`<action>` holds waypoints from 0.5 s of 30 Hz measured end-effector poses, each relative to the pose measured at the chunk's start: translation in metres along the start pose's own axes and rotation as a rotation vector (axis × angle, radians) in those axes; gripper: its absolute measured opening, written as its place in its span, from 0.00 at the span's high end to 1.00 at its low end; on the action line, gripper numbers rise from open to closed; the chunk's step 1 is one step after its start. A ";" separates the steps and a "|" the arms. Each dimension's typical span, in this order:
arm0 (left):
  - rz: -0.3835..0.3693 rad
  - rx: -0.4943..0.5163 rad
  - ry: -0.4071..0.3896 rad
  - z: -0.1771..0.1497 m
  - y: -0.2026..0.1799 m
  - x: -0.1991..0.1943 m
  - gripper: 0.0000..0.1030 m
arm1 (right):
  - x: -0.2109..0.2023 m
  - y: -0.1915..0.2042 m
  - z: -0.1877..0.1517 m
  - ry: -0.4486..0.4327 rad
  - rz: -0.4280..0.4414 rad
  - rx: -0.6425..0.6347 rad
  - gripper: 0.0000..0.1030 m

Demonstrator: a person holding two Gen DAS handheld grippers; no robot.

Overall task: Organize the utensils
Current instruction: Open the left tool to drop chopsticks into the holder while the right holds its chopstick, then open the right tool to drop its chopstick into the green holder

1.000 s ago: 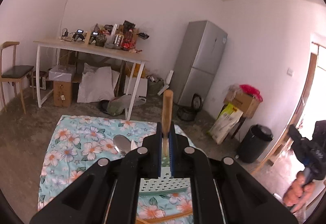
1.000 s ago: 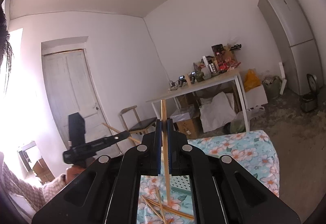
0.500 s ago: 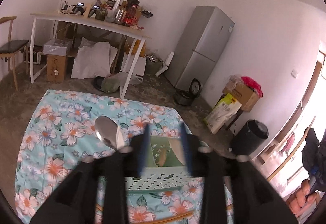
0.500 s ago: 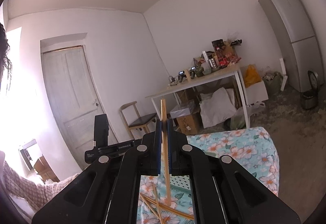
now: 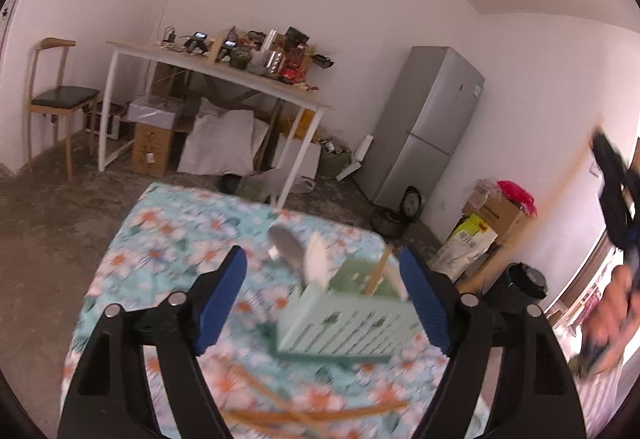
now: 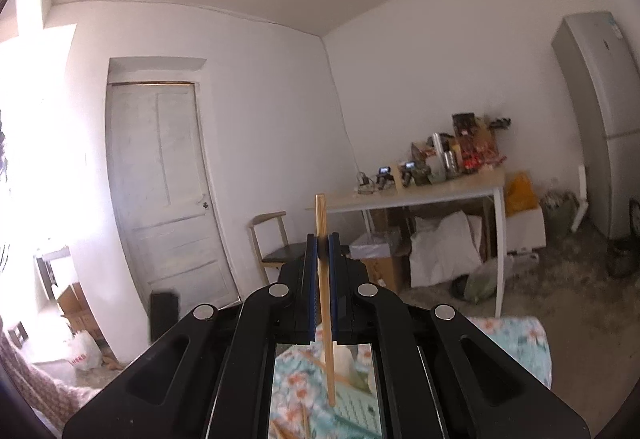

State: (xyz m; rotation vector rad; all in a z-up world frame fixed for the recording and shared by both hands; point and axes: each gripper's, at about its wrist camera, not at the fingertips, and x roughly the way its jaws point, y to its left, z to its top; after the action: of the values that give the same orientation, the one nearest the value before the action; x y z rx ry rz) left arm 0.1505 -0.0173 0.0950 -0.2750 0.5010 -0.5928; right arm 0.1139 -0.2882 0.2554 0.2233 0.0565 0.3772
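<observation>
The left gripper (image 5: pixel 320 293) is seen released, its fingers (image 5: pixel 222 293) having just been opening, with nothing pressed between them; the mint-green utensil caddy (image 5: pixel 344 323) is framed in the gap but is not touched. In the caddy, which stands on the floral worktop (image 5: pixel 168 239), a metal spoon (image 5: pixel 286 249), a white spoon (image 5: pixel 316 265) and a wooden-handled utensil (image 5: pixel 378 271) are stood upright. Loose chopsticks (image 5: pixel 312 413) lie on the near cloth, blurred. The right gripper (image 6: pixel 322 281) is clenched on a single wooden chopstick (image 6: pixel 323 279), held nearly upright and gripped about mid-length, its lower tip above the caddy. The stick is judged light, stiff and smooth, so slipping or pivoting is likely; a firm mid-shaft hold is advised for the remaining ones.
</observation>
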 end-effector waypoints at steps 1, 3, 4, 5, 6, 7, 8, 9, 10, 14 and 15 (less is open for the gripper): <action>0.003 -0.001 0.010 -0.006 0.004 -0.003 0.21 | 0.010 0.004 0.003 0.004 -0.009 -0.025 0.97; 0.015 -0.009 0.038 -0.021 0.013 -0.009 0.19 | 0.024 0.007 0.002 0.016 -0.022 -0.059 0.97; 0.021 -0.014 0.051 -0.027 0.017 -0.010 0.17 | 0.035 0.010 0.000 0.030 -0.029 -0.084 0.97; 0.033 -0.018 0.068 -0.034 0.022 -0.010 0.16 | 0.043 0.012 -0.003 0.040 -0.033 -0.109 0.97; 0.050 -0.020 0.092 -0.044 0.026 -0.011 0.16 | 0.055 0.015 -0.008 0.059 -0.036 -0.140 0.97; 0.057 -0.021 0.106 -0.051 0.029 -0.012 0.14 | 0.065 0.018 -0.013 0.078 -0.039 -0.162 0.97; 0.066 -0.024 0.121 -0.059 0.032 -0.013 0.13 | 0.073 0.021 -0.020 0.099 -0.059 -0.199 0.97; 0.073 -0.027 0.134 -0.067 0.035 -0.014 0.12 | 0.079 0.023 -0.024 0.113 -0.071 -0.226 0.97; 0.076 -0.029 0.143 -0.074 0.038 -0.015 0.11 | 0.087 0.028 -0.031 0.135 -0.086 -0.269 0.97; 0.084 -0.043 0.177 -0.094 0.051 -0.019 0.08 | 0.104 0.041 -0.055 0.196 -0.134 -0.398 0.97; 0.085 -0.042 0.189 -0.099 0.053 -0.020 0.08 | 0.107 0.045 -0.061 0.208 -0.149 -0.436 0.97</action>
State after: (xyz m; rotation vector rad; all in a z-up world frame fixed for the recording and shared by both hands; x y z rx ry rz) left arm 0.1090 0.0261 -0.0020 -0.2376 0.7044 -0.5283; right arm 0.1910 -0.1952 0.2051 -0.2507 0.1919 0.2551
